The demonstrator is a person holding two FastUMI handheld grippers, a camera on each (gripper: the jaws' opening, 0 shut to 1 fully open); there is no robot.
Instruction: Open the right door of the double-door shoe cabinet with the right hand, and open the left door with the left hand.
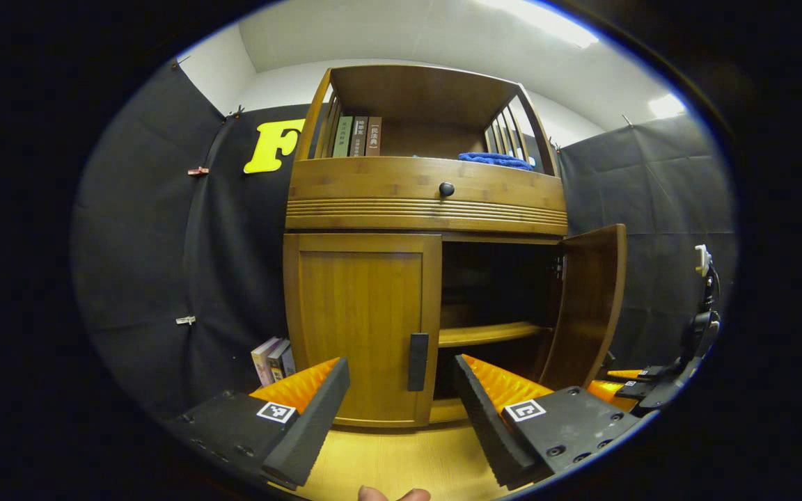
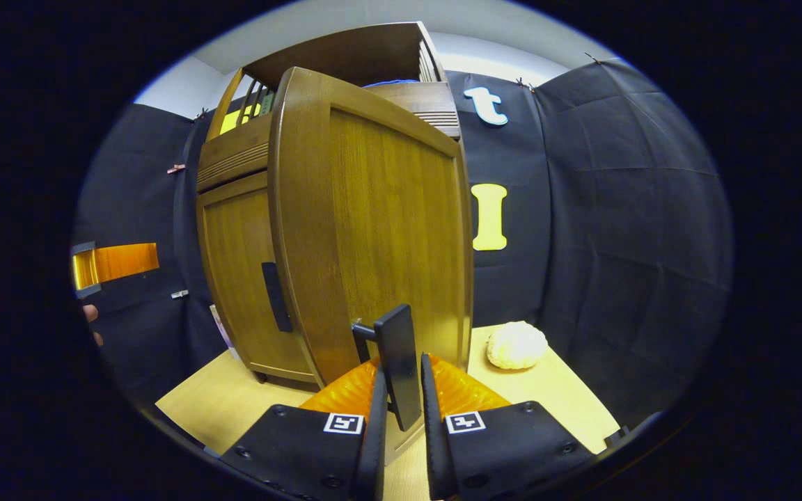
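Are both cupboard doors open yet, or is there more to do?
Half done. The right door already stands swung wide, showing the shelf inside, and the right gripper is shut on its handle. The left door is shut flat. The left gripper is open and lined up in front of that door's handle, not touching it. Left to do: grab that handle and pull.
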